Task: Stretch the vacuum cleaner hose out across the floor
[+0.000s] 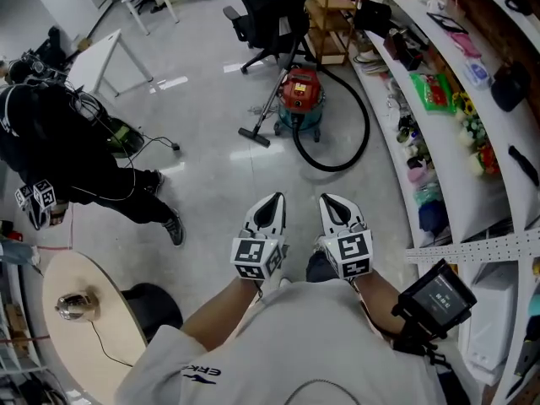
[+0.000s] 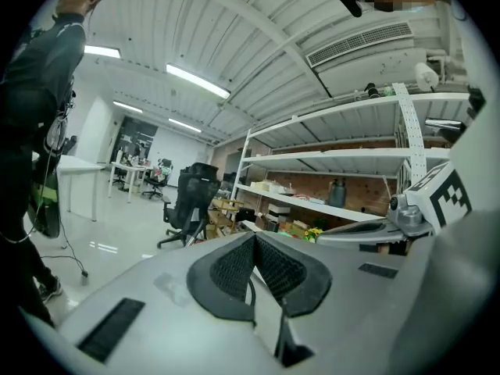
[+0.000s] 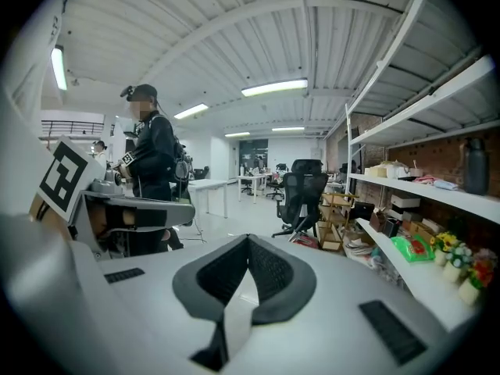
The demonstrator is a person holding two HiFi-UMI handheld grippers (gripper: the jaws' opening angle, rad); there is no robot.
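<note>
Left gripper (image 1: 272, 202): jaws clenched, nothing between them. Right gripper (image 1: 331, 202): clenched, empty. Vacuum cleaner hose (image 1: 367, 129): black loop curled on the floor beside the red vacuum cleaner (image 1: 301, 89), well ahead of both grippers.

White ceiling strip lights (image 2: 197, 80) brighten the room evenly, glinting off the glossy grey floor (image 1: 202, 175), while both gripper views curve at the edges.

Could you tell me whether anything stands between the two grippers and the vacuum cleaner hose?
Nothing visible does. Only bare floor lies between the left gripper, the right gripper and the hose looped beside the vacuum cleaner. The person in black stands off to the left.
</note>
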